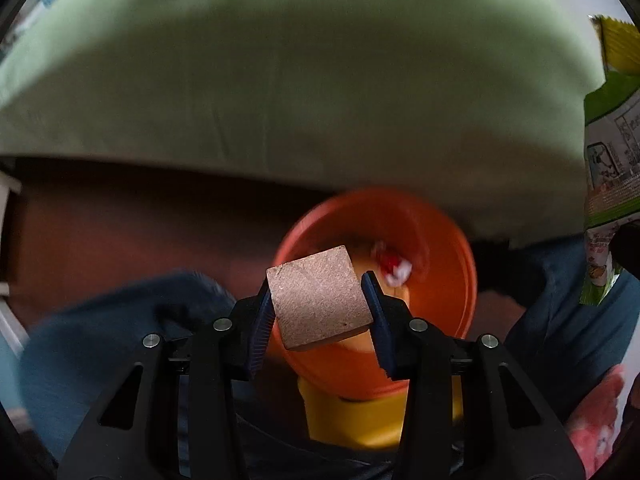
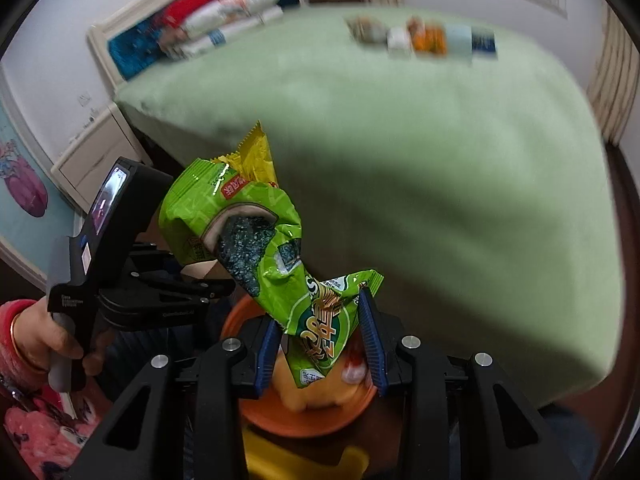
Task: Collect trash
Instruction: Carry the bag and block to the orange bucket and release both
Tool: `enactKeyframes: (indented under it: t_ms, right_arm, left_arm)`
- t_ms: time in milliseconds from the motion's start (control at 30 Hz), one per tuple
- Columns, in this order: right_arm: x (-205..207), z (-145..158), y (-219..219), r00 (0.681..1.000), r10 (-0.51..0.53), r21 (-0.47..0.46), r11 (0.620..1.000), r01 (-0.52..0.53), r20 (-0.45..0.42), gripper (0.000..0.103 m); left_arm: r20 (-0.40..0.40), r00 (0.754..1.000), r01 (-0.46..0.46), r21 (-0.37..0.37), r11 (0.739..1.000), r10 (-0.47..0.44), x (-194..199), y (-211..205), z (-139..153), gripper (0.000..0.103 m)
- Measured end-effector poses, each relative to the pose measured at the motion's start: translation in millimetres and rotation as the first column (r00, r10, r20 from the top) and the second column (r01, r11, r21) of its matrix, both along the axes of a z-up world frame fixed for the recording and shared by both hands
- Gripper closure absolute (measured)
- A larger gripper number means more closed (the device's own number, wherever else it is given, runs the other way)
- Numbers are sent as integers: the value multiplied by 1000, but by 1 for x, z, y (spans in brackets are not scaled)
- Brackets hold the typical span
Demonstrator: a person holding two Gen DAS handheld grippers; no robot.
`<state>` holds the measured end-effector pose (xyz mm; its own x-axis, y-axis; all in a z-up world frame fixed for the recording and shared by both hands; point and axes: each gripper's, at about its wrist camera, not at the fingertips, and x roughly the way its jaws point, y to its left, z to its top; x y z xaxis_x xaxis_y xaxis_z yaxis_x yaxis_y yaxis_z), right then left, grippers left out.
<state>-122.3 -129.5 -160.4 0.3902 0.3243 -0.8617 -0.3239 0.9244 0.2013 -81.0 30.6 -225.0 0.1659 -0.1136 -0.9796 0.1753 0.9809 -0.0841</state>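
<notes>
My left gripper [image 1: 318, 300] is shut on a brown square cardboard piece [image 1: 318, 298] and holds it above the orange bin [image 1: 448, 256]. A red-and-white crumpled wrapper [image 1: 394, 266] lies inside the bin. My right gripper [image 2: 320, 340] is shut on a crumpled green snack bag [image 2: 248, 232], held over the same orange bin [image 2: 280, 416]. The bag also shows at the right edge of the left wrist view [image 1: 608, 160]. The left gripper's body [image 2: 116, 252] shows in the right wrist view, held by a hand.
A bed with a light green cover [image 2: 440, 160] fills the background. Several small packets [image 2: 424, 38] lie on its far side. A white bedside cabinet [image 2: 92, 156] stands at the left. The bin sits on a yellow base [image 1: 356, 420].
</notes>
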Motion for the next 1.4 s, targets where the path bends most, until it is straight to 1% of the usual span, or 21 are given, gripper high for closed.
enactKeyframes:
  t_ms: [33,133,233,300,333,367,433,567,867,1033,1167,1267,1333,1400]
  right_arm:
    - [2,-13,-1,999,-13,-6,1000,13,-44,66]
    - [6,-44,-1,988,-40,-18,999,38,-147,66]
    - [7,-63,1,977,-46,-21,999,43,-210,65]
    - [7,-69,3,971,-53,-32,998,47,-232,62]
    - [7,-72,3,968,-65,-41,998,56,-242,60]
    - [10,-73,4,967,-73,-46,997,63,-246,52]
    - [12,-73,4,966,-85,-47,996,75,-245,43]
    - [11,-70,1,965,-95,-41,995,88,-245,43]
    - [13,-72,-9,966,-99,-40,995,92,-239,43]
    - [13,-66,-10,970,-98,-40,995,91,-223,42]
    - [13,-46,-14,976,-96,0,995,97,-198,42]
    - [16,-18,-15,987,-81,32,996,86,-141,41]
    - [21,7,-17,994,-74,56,995,79,-81,41]
    - [31,28,-20,997,-74,71,995,75,-16,39]
  left_arm:
    - [-36,999,2,3,1000,-2,-2,-3,-13,61]
    - [-115,993,11,13,1000,-9,-7,-9,-41,61]
    - [-163,987,13,33,999,-8,-8,-12,-61,61]
    - [-201,980,9,26,1000,-4,-8,-12,-71,59]
    - [-207,978,8,27,1000,-2,-9,-13,-74,55]
    - [-209,978,7,32,999,0,-9,-13,-76,44]
    - [-202,979,8,46,999,1,-7,-13,-76,30]
    - [-198,980,-4,48,999,14,-6,-14,-75,26]
    - [-202,979,-5,50,999,15,-9,-17,-77,26]
    - [-188,982,-1,50,999,10,-8,-18,-70,26]
    - [-152,988,7,38,999,-1,-6,-16,-53,26]
    - [-96,995,-2,29,1000,5,-1,-10,-32,26]
    - [-44,999,-14,16,1000,15,4,-5,-14,26]
    - [11,1000,-23,9,1000,23,9,-1,4,26]
